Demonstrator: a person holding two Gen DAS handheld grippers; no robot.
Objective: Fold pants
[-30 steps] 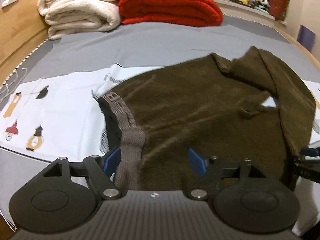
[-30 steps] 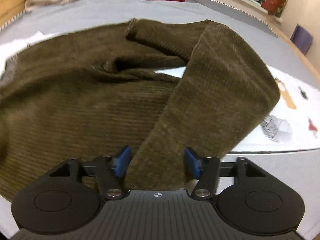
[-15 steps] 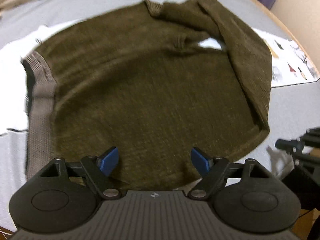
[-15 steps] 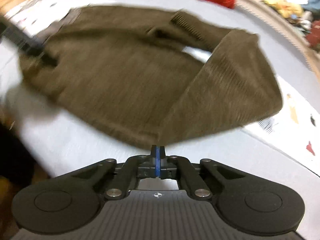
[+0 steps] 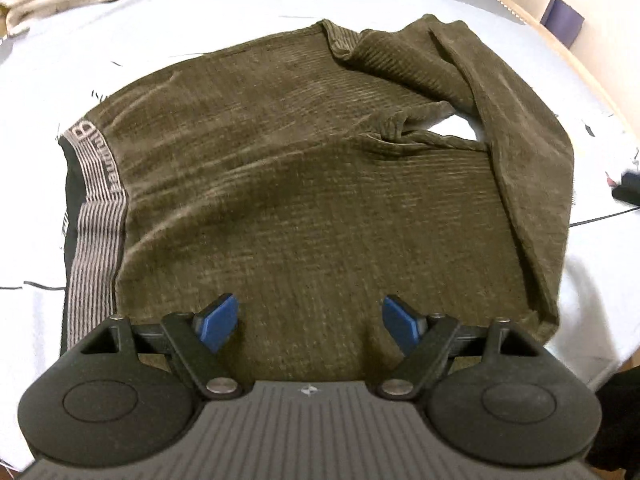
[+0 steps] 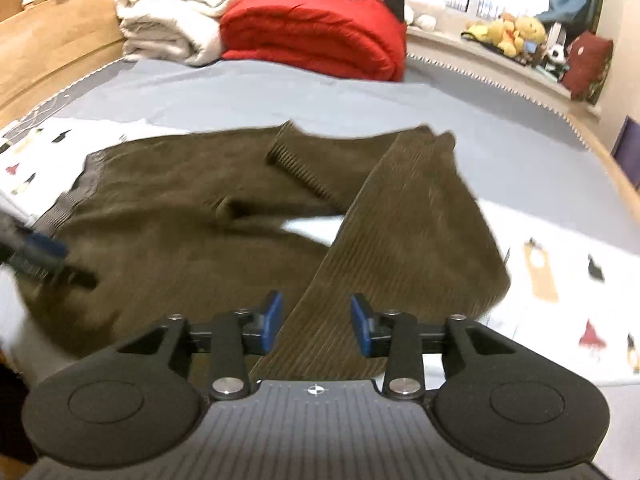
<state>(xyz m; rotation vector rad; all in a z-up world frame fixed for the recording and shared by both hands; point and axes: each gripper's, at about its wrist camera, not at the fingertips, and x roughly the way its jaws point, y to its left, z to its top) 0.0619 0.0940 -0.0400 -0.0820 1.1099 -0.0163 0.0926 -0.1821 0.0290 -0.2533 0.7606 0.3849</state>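
Between spread fingers of left gripper and right gripper: olive pants, ungrasped, near edge

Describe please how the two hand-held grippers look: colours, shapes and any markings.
Both look alike. The left gripper and the right gripper each have a grey ribbed body with a small white compass-like mark, two round black discs at the sides, black link arms on silver pivot screws, and blue pads on the jaws. No cable on them and no sleeves are visible.

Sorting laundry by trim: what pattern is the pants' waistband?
The waistband has fine grey-and-dark stripes with lettering, clearest in the left wrist view.
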